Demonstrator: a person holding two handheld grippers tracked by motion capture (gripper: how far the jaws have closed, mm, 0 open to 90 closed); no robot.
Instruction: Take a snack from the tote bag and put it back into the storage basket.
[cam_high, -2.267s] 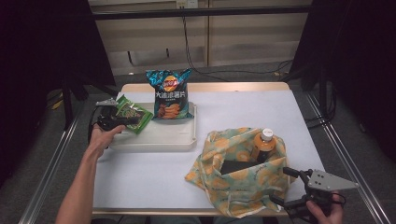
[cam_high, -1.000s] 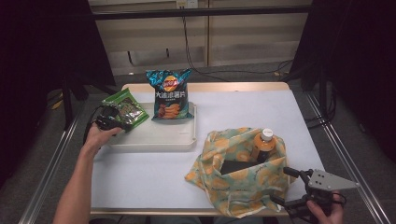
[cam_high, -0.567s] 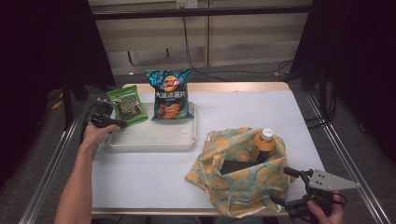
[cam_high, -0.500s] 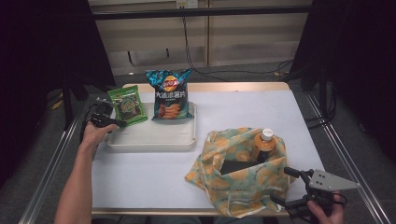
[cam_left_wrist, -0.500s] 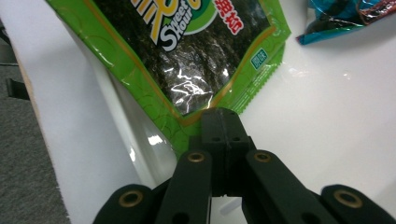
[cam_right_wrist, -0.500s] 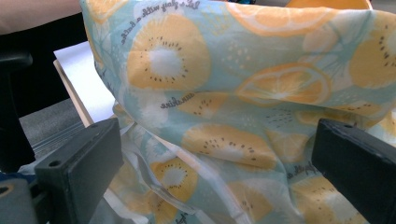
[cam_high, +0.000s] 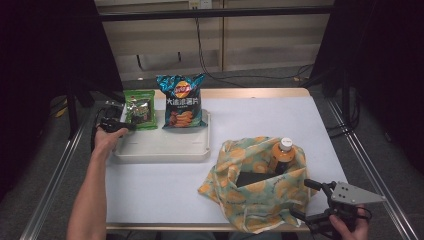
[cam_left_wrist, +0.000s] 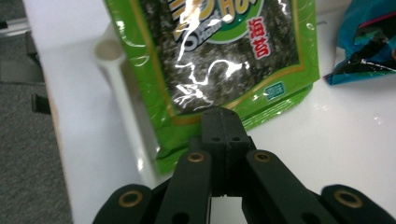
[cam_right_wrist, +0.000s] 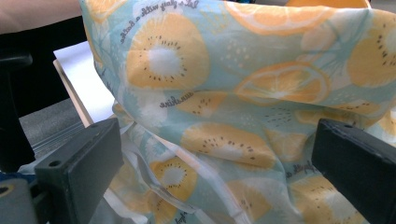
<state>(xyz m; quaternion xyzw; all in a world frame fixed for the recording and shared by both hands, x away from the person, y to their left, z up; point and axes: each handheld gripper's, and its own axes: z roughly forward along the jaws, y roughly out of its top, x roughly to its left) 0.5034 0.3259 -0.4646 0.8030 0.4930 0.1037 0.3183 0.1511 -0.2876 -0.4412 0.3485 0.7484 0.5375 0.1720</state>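
With its jaws clamped on the lower edge of the seaweed pack (cam_left_wrist: 219, 60), the left gripper (cam_left_wrist: 219, 116) holds it upright over the tray's (cam_high: 165, 150) left end, beside the chip bag (cam_high: 181, 100). The right gripper (cam_high: 312, 200) waits spread wide at the bag (cam_high: 255, 190). This looks like the pick-up step; next comes a carry across to the bag's mouth, beside the bottle (cam_high: 283, 155).

Your left gripper (cam_left_wrist: 219, 114) has black jaws with brass-ringed pivot holes and small screws. Your right gripper (cam_high: 312, 200) carries a grey three-cornered plate; your forearms are bare.
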